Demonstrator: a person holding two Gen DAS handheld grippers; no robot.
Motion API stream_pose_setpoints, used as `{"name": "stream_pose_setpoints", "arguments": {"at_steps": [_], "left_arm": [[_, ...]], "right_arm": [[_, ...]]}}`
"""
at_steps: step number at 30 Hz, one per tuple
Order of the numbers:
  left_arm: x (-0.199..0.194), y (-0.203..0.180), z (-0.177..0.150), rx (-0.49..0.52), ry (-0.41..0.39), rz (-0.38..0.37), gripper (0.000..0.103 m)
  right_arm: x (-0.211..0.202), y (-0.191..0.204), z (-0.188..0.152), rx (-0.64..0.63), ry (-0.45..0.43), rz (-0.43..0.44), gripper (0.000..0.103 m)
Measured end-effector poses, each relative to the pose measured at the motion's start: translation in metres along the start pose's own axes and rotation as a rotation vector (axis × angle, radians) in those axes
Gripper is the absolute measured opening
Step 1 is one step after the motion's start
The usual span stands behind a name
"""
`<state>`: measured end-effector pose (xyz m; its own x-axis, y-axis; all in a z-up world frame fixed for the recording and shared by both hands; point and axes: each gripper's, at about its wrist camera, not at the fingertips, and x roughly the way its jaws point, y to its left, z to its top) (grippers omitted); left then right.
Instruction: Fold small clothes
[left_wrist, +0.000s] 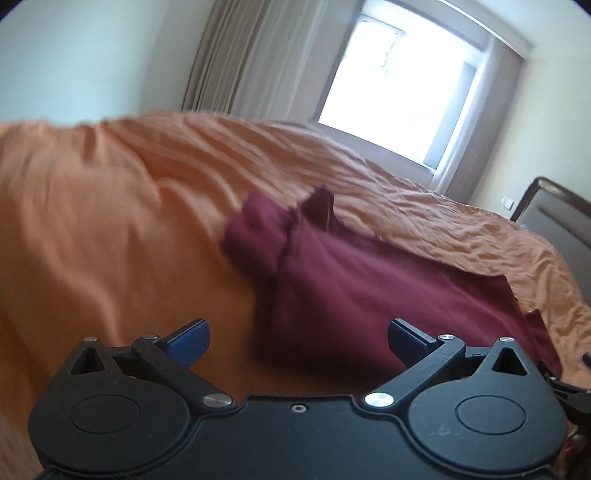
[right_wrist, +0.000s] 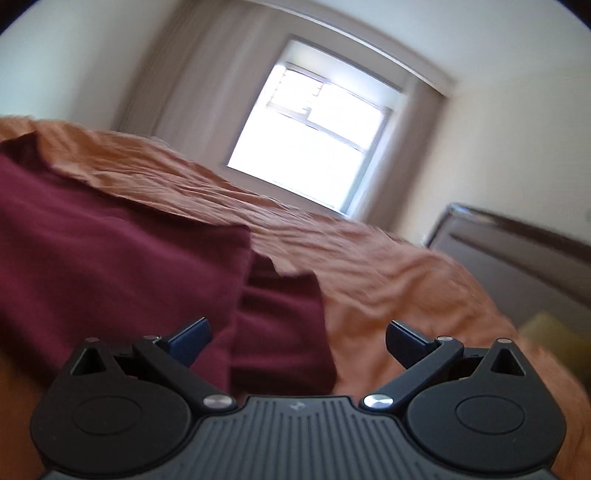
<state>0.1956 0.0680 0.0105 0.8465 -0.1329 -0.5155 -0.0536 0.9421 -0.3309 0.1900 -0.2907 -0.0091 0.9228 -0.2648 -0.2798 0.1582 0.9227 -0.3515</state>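
Two tongs spread wide, both empty, low over the bed.
Left tongs (left_wrist: 299, 341) and right tongs (right_wrist: 298, 341) point toward the window (right_wrist: 310, 147), tilted. Maroon garment (left_wrist: 369, 288) lies partly folded on the wrinkled orange bedspread (left_wrist: 110, 206), just ahead of both. Curtain (left_wrist: 236, 59) left of window, headboard (right_wrist: 517, 266) at right. Blurry frames.
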Motion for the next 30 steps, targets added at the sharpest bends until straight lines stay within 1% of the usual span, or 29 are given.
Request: {"name": "stream_pose_setpoints", "arguments": {"at_steps": [2, 3, 5, 10, 14, 17, 19, 20, 23, 24, 26, 28, 30], "left_arm": [[-0.002, 0.000, -0.016, -0.047, 0.026, -0.005, 0.102], [-0.004, 0.001, -0.023, -0.061, 0.033, -0.003, 0.102], [-0.010, 0.000, -0.034, -0.069, 0.022, 0.014, 0.102], [-0.026, 0.001, -0.045, -0.061, 0.002, 0.043, 0.102], [-0.031, 0.007, -0.045, -0.104, 0.006, 0.038, 0.102], [-0.033, 0.009, -0.046, -0.122, 0.007, 0.031, 0.102], [-0.035, 0.009, -0.046, -0.118, -0.004, 0.029, 0.102], [-0.035, 0.009, -0.045, -0.113, -0.012, 0.023, 0.102], [-0.036, 0.007, -0.042, -0.112, -0.033, 0.019, 0.102], [-0.035, 0.006, -0.040, -0.113, -0.035, 0.021, 0.102], [-0.031, 0.003, -0.038, -0.119, -0.039, 0.020, 0.102], [-0.029, 0.003, -0.037, -0.129, -0.041, 0.026, 0.102], [-0.027, 0.002, -0.037, -0.135, -0.043, 0.030, 0.102]], "right_arm": [[-0.003, -0.006, -0.008, 0.076, 0.015, 0.015, 0.103], [-0.005, -0.006, -0.011, 0.094, 0.016, 0.015, 0.103], [-0.006, -0.006, -0.016, 0.110, 0.018, 0.007, 0.103], [-0.011, 0.001, -0.022, 0.144, 0.010, -0.037, 0.103], [-0.013, 0.000, -0.029, 0.195, 0.009, -0.048, 0.103], [-0.017, 0.003, -0.030, 0.179, -0.002, -0.063, 0.103], [-0.020, 0.004, -0.025, 0.154, 0.004, -0.070, 0.103], [-0.023, 0.004, -0.021, 0.135, -0.007, -0.076, 0.103], [-0.042, 0.007, -0.008, 0.109, -0.091, -0.100, 0.103], [-0.048, 0.008, -0.003, 0.109, -0.125, -0.092, 0.103], [-0.054, 0.012, 0.008, 0.111, -0.164, -0.047, 0.103], [-0.054, 0.020, 0.020, 0.103, -0.180, 0.007, 0.103], [-0.048, 0.033, 0.032, 0.084, -0.175, 0.088, 0.103]]}}
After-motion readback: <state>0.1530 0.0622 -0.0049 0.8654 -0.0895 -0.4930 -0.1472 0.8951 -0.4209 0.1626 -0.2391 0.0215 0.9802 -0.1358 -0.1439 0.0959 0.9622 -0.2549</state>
